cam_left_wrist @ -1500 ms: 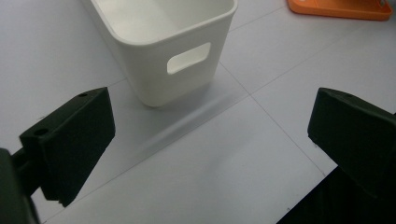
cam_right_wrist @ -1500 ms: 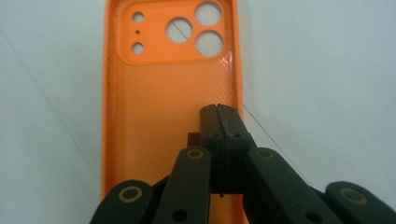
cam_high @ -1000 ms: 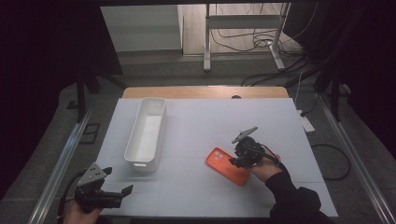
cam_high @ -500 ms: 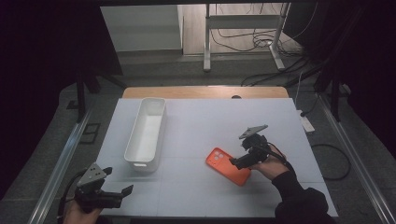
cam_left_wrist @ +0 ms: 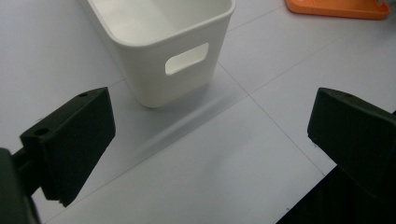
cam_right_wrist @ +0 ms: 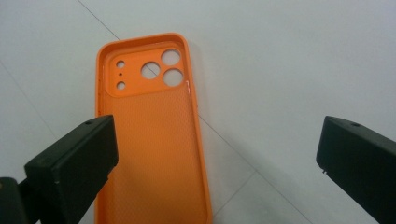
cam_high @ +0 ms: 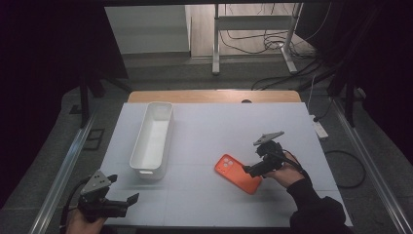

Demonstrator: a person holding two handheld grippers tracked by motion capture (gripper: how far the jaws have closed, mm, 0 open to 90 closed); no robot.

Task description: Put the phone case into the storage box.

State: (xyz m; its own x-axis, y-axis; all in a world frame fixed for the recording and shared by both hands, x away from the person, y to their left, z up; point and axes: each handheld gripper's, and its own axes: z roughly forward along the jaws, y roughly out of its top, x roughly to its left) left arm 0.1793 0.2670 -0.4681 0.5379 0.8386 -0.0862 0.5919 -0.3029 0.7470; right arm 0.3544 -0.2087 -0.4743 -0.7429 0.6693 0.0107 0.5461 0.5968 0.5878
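With my right hand-held gripper (cam_high: 253, 168) wide open and empty after its jaws have just been opening, I lower it squarely over the edge of the flat orange silicone phone case (cam_right_wrist: 152, 140) lying on the white surface (cam_high: 209, 131), near the long white plastic bin (cam_high: 152, 139).

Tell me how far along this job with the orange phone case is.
Early. Nothing looks done: the orange silicone phone case lies flat on the white table, inside up, and the white plastic bin is empty. In hand: the right gripper, jaws just opened, hovers at the case. Left: gripping it. The left gripper waits open.
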